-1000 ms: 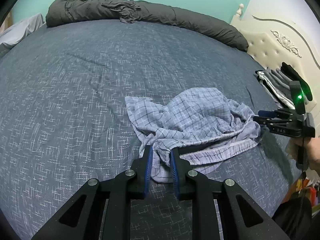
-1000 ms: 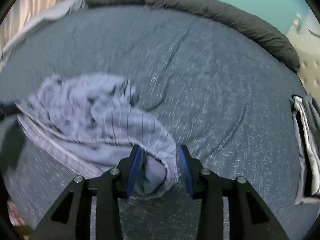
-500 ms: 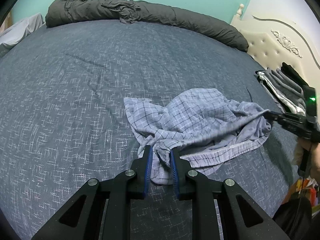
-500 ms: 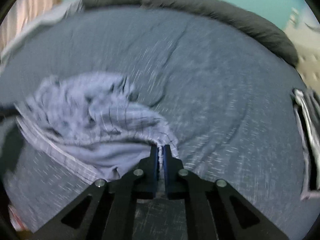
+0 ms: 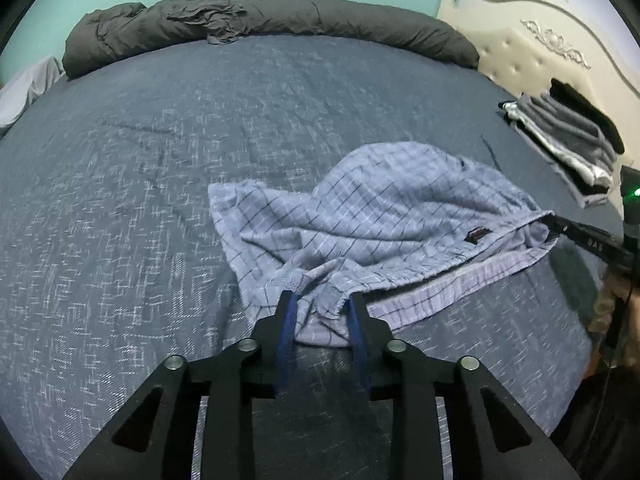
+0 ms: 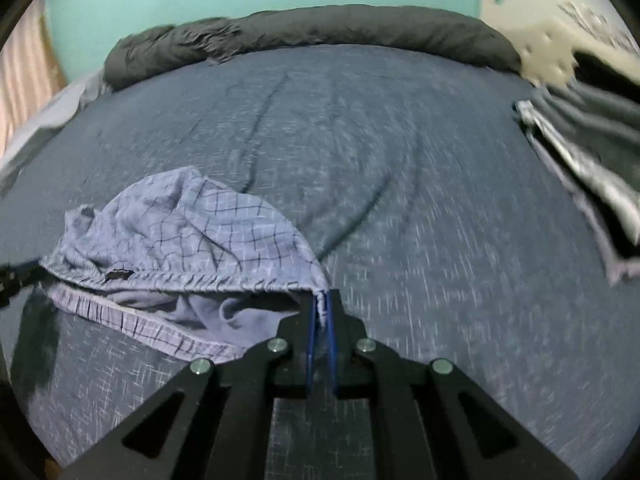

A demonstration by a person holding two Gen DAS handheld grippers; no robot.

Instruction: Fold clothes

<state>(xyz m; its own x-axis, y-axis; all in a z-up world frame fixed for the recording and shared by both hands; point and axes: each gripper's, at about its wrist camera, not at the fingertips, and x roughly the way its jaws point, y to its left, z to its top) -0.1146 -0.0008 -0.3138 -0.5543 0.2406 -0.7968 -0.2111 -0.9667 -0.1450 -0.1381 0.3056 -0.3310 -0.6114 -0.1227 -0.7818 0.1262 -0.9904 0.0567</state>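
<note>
waistband pinched on right, left grip loosened

bedroom scene, dark blue bedsheet (image 5: pixel 160 200) with a rolled grey duvet (image 5: pixel 280 20) along the teal wall and a stack of folded clothes (image 5: pixel 568 140) by the cream headboard. plaid boxer shorts (image 5: pixel 380 208) lie crumpled near the middle-front of the bed, leg part flat on the sheet, waistband side raised.

changes: right gripper (image 6: pixel 320 312) a second ago stood wide around a bunch of cloth; it then closed and now its tongs are pressed together, pinching the elastic waistband corner. waistband runs taut from that pinch across to the left in the right wrist view. left gripper (image 5: pixel 320 312) was squeezed narrow on the fabric half a second back; now its tongs are spread wider, cloth sitting loosely between them, not clamped. whether the pads still touch the cloth cannot be told.

meaning for the task: shorts look more stretched out than before, one waistband corner secured. likely the left is releasing to re-grab the opposite waistband corner so the garment can be lifted and laid flat. folding proper not yet started, early stage.
</note>
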